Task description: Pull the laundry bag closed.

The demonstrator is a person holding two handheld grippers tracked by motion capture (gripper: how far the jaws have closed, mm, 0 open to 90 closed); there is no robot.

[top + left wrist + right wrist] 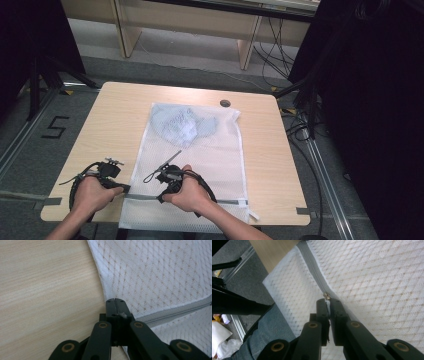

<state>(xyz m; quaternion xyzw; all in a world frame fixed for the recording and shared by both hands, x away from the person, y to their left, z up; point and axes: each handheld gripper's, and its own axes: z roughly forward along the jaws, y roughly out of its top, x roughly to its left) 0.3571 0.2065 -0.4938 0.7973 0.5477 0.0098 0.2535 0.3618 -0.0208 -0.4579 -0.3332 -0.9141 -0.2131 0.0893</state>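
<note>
Lower left of the high view: your left gripper (121, 189) sits at the left edge of the mesh laundry bag (220, 150), jaws clenched on the bag's corner, right where the grey zipper (232, 201) begins. In the left gripper view the jaws meet on the white mesh just beside the zipper tape (172, 313). The left hand lies low on the table (110, 120), wrist level.

Centre bottom: your right gripper (164, 196) is clamped on the zipper pull (327, 295), hand curled over the tool, knuckles up. The bag lies flat mid-table, a pale blue garment (182, 125) inside at its far end.

Judged step — zipping. Next, draw the pull rightward along the track while the left holds the corner taut.
</note>
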